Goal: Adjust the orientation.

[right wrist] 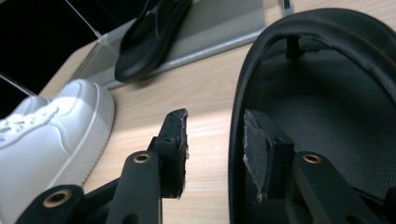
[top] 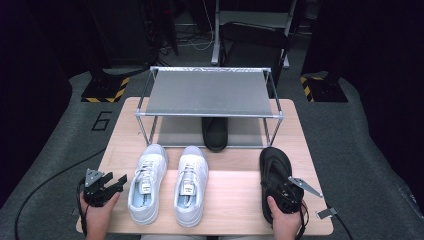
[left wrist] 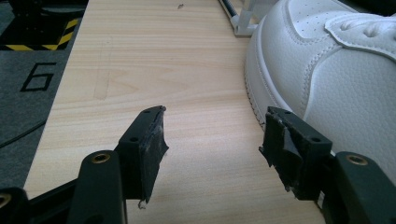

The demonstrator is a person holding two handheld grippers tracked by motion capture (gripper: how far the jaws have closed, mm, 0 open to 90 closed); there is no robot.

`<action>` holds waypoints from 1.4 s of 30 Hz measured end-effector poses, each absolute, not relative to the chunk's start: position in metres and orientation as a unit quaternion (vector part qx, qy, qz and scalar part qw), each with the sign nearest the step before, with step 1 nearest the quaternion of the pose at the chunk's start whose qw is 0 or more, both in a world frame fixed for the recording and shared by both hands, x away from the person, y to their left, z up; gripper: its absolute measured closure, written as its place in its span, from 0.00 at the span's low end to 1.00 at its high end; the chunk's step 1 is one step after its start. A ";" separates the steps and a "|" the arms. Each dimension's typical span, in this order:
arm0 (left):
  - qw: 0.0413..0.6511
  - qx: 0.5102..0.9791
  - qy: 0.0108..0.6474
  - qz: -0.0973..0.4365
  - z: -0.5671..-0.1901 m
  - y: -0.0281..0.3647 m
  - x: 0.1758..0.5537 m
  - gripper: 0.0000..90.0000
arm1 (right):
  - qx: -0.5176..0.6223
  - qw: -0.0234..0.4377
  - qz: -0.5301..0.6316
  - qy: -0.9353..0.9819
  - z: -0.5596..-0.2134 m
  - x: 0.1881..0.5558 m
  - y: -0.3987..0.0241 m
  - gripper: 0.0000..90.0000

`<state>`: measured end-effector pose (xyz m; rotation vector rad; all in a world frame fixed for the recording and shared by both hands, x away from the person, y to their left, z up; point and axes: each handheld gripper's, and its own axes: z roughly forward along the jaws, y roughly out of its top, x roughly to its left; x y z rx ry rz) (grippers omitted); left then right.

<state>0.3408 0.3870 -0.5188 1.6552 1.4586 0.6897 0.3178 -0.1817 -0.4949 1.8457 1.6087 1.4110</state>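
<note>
Black sandal (top: pixel 275 172) lies on bench (top: pixel 235 200), right of white shoes (top: pixel 190 185). Right tongs (right wrist: pixel 212 149) straddle its side rim, not yet squeezing; left tongs (left wrist: pixel 212 144) released. Push deeper, then clamp rim firmly

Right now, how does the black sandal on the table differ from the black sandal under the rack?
The sandal on the table lies on bare wood at the right gripper; the sandal under the rack sits on the rack's lower shelf, partly hidden by the top shelf. Both are black, toes pointing away.
</note>
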 end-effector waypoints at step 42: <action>0.408 0.654 0.576 0.272 -0.518 0.388 0.340 0.43 | 0.592 0.085 0.472 0.648 -0.507 0.323 -0.106 0.90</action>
